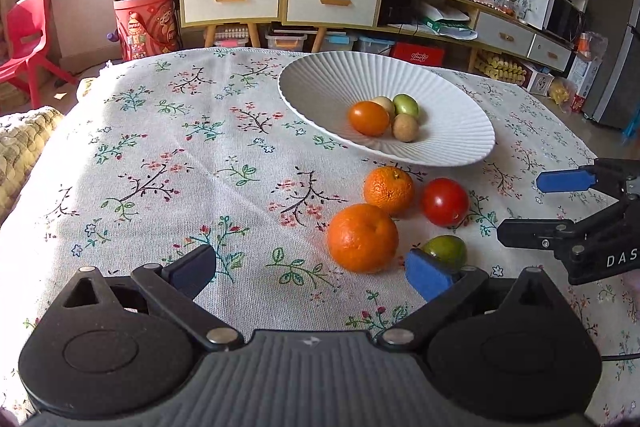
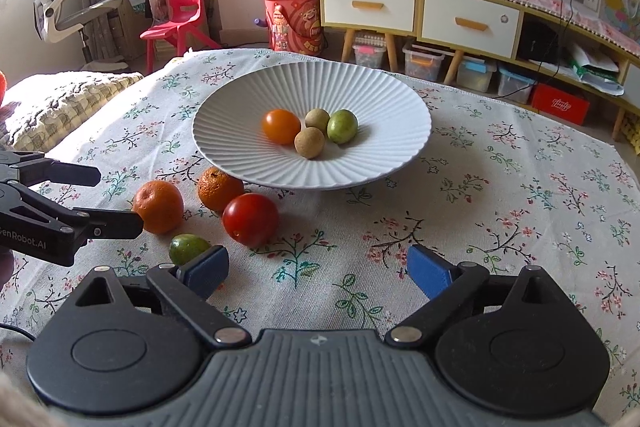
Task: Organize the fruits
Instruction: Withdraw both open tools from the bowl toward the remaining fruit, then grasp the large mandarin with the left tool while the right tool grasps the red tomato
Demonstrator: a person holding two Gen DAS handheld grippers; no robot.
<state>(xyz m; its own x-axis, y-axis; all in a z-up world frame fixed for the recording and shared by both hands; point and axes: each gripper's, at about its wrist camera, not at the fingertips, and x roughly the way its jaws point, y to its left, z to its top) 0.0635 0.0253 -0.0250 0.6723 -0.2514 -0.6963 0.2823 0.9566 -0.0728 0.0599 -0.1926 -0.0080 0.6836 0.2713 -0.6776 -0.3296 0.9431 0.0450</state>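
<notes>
Currently both grippers, left gripper (image 1: 310, 269) and right gripper (image 2: 318, 269), hold fingers apart and empty, ready for loose fruit at the plate's (image 2: 400, 99) 7 o'clock.

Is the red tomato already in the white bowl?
No. The red tomato sits on the tablecloth in front of the white bowl, next to an orange.

Green fruit (image 1: 446, 250) half behind finger

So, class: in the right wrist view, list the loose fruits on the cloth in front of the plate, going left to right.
Near orange → small green fruit → far orange → red tomato.
</notes>
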